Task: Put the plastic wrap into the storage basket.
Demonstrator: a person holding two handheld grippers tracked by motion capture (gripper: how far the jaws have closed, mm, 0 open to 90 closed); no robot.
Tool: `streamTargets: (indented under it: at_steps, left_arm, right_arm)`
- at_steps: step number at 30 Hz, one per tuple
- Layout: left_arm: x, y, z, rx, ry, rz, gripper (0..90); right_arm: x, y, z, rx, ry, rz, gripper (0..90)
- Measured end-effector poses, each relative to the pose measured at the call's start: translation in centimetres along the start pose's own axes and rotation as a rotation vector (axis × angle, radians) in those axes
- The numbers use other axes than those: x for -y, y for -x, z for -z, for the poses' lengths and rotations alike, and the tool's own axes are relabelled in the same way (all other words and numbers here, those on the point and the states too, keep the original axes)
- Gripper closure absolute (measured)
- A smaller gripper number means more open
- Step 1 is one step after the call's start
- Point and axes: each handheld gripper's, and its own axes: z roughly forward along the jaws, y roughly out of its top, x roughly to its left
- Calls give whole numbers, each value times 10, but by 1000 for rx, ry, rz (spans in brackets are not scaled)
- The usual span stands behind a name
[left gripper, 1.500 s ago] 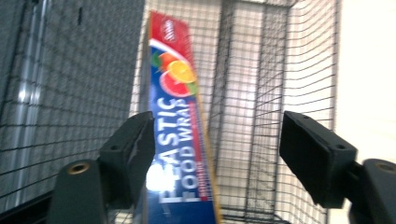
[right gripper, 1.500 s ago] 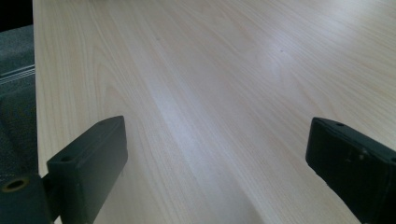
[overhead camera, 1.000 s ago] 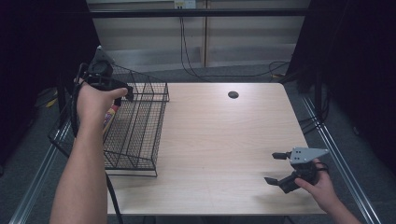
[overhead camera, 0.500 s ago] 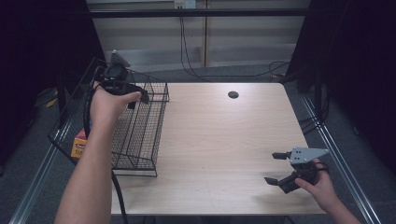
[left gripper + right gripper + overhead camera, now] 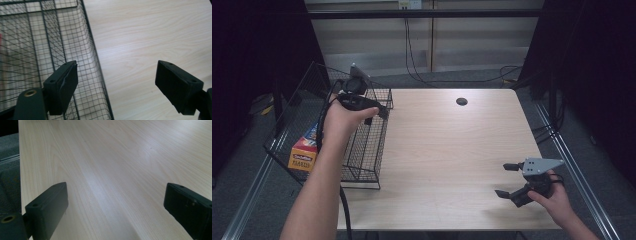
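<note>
hovering left gripper (image 5: 379, 107) spread above wire basket (image 5: 362, 150); right gripper (image 5: 507, 180) spread.

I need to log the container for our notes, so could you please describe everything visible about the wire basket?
The wire basket is black, thin metal mesh, rectangular and open-topped. It sits at the table's left edge, partly overhanging it. An orange box lies inside. The left gripper, open, hovers over its far right rim; contact is unclear.
</note>
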Motion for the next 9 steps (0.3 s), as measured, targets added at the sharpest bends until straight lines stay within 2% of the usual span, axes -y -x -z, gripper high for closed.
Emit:
streamTargets:
  at_steps: [5, 6, 9]
  left_arm:
    - [2, 5, -7, 13, 8, -16, 182]
    - [3, 6, -8, 18, 10, -29, 179]
    - [4, 8, -11, 30, 21, -26, 167]
  right_arm:
    - [0, 0, -1, 1, -3, 1, 53]
    - [0, 0, 0, 1, -6, 1, 53]
    - [0, 0, 0, 2, -6, -2, 53]
